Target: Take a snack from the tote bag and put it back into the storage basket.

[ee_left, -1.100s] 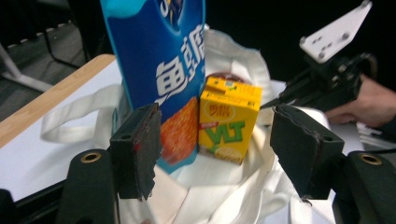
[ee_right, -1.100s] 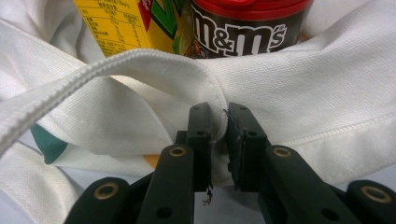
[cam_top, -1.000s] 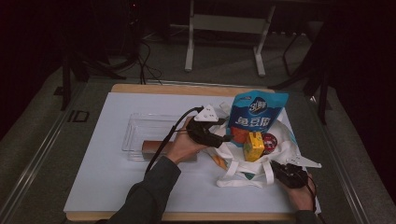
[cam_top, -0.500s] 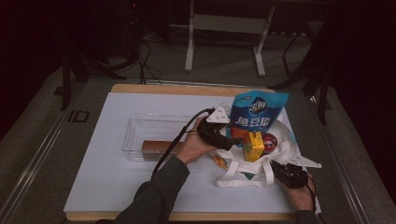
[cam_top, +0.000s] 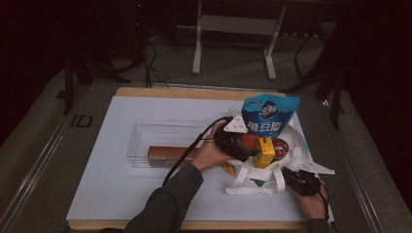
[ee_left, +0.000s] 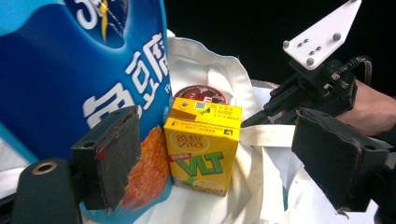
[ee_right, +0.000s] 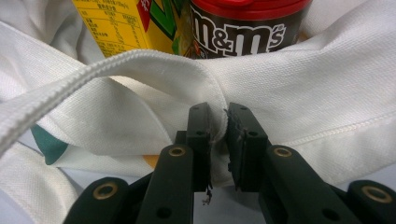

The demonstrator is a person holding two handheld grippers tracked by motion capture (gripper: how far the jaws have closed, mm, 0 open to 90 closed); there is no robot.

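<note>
Sitting upright in the mouth of the white bag (cam_top: 291, 160), beside the blue pouch (ee_left: 70, 60), the yellow carton (ee_left: 203, 144) looks light, stiff and crushable: take it by its flat sides. The left gripper (ee_left: 219, 158) has just been opening; its jaws stand wide, nothing between them. The right gripper (ee_right: 218, 140) pinches the soft bag hem. Room is tight beside the pouch and red-lidded tub (ee_right: 243, 23).

Left gripper (cam_top: 243, 145), nearest the blue pouch (cam_top: 268, 116): black body, worn black jaw pads, brass-ringed pivots, trailing black cable, grey three-cornered plate with screws; dark grey-green sleeve; right gripper (ee_right: 217, 140) beyond the pouch: matching black jaws.
</note>
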